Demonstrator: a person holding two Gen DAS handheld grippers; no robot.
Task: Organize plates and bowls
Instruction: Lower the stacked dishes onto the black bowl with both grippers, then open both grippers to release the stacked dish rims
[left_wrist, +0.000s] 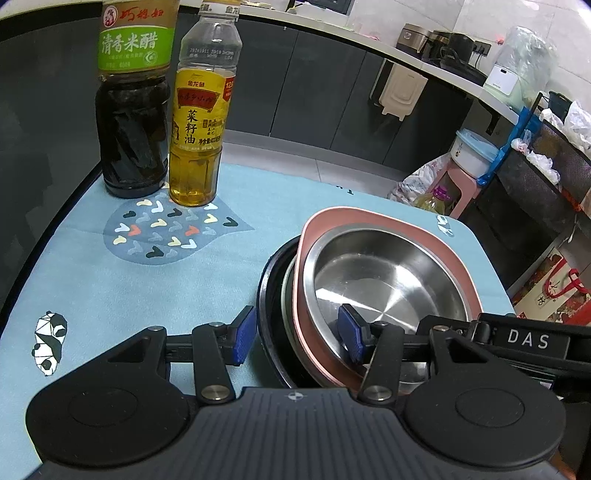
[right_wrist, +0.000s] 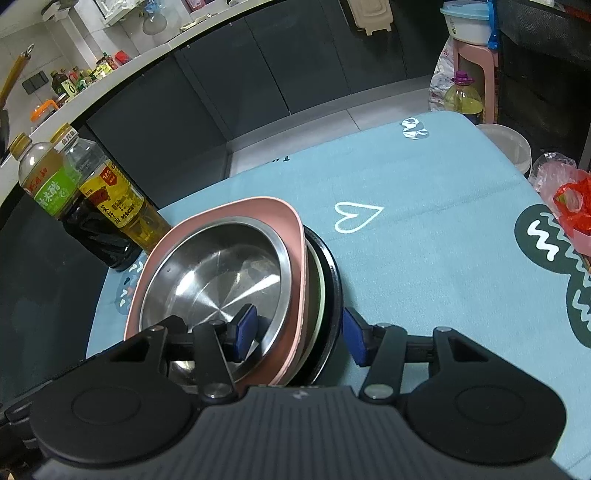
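A stack of dishes stands on the blue mat: a steel bowl (left_wrist: 384, 280) inside a pink square bowl (left_wrist: 373, 218), on a pale plate and a black plate (left_wrist: 267, 295). My left gripper (left_wrist: 297, 334) is open and straddles the stack's left rims, one pad inside the steel bowl and one outside the black plate. In the right wrist view my right gripper (right_wrist: 301, 334) is open and straddles the right rims of the steel bowl (right_wrist: 218, 273), pink bowl (right_wrist: 251, 203) and black plate (right_wrist: 334, 280). The stack looks tilted.
A dark vinegar bottle (left_wrist: 133, 110) and a yellow oil bottle (left_wrist: 201, 122) stand at the mat's far left. A red plastic bag (right_wrist: 570, 203) and a white container (right_wrist: 506, 142) lie off the mat's right edge. Kitchen cabinets and a pink stool (left_wrist: 461, 184) lie beyond.
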